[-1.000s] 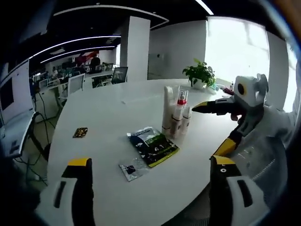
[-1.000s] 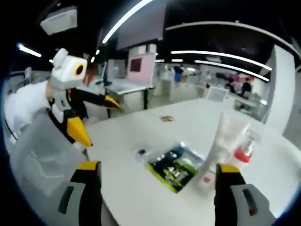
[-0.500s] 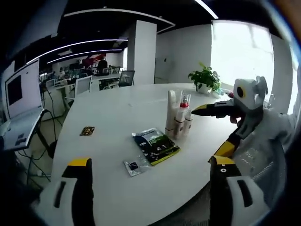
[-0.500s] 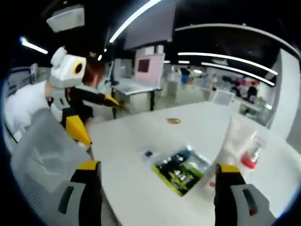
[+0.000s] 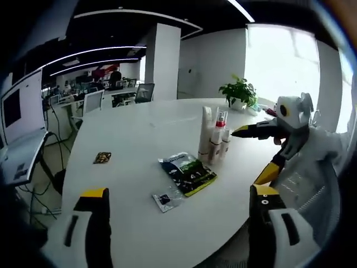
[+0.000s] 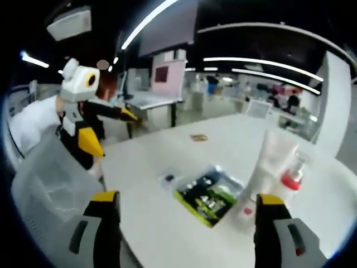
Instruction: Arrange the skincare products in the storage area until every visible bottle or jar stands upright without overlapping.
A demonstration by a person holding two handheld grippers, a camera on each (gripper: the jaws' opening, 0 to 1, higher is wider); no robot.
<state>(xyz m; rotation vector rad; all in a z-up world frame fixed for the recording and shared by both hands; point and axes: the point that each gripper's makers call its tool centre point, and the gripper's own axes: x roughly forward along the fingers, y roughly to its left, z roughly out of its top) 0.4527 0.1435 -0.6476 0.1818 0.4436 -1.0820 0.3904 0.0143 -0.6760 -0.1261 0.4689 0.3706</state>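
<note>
In the left gripper view, the left gripper is hovering wide open and holding nothing, off the near rim of the round white table. A cluster of upright skincare containers, a tall white tube and a red-capped clear bottle among them, is standing near the table's right edge. Just nearer than the cluster a green-and-black flat packet and a small clear sachet are lying; a small dark packet is sitting well apart to the left. Broad bare tabletop is lying beyond. The right gripper is reaching in beside the cluster, jaws spread apart.

In the right gripper view, the right gripper is gaping, gripping nothing, with the tube just beside its right jaw.
</note>
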